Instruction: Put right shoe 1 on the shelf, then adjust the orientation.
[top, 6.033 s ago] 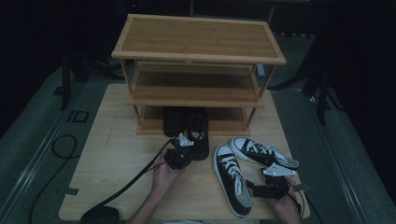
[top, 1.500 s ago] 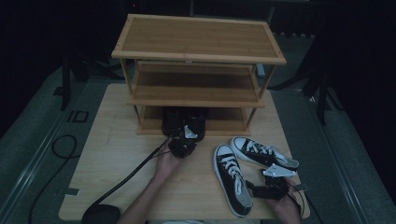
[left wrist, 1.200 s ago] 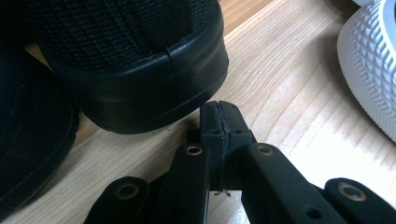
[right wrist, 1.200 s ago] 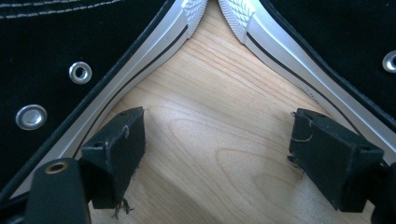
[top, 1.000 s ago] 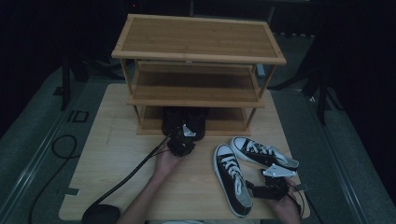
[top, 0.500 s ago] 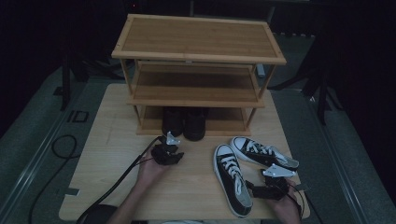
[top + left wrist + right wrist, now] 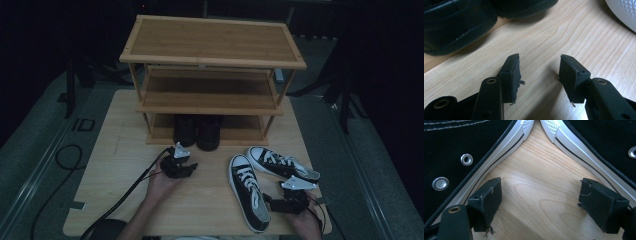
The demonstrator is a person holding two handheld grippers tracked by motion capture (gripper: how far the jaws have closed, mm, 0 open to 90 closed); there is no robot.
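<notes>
The left gripper (image 7: 184,167), jaws just opened and empty, sits near the black shoes (image 7: 197,131) under the rack (image 7: 212,55).

Black shoes (image 7: 197,131), plain. Sneakers (image 7: 248,192) black, white laces, white soles with 1 thin black stripe, silver eyelets. Rack (image 7: 212,45) tan wood. Table (image 7: 115,150) pale wood grain. Grippers (image 7: 178,165) black, grey plates.

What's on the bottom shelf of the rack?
Two black shoes stand side by side on the bottom shelf of the rack, their near ends poking out toward the table. Their back parts are hidden in shadow under the shelf above.
</notes>
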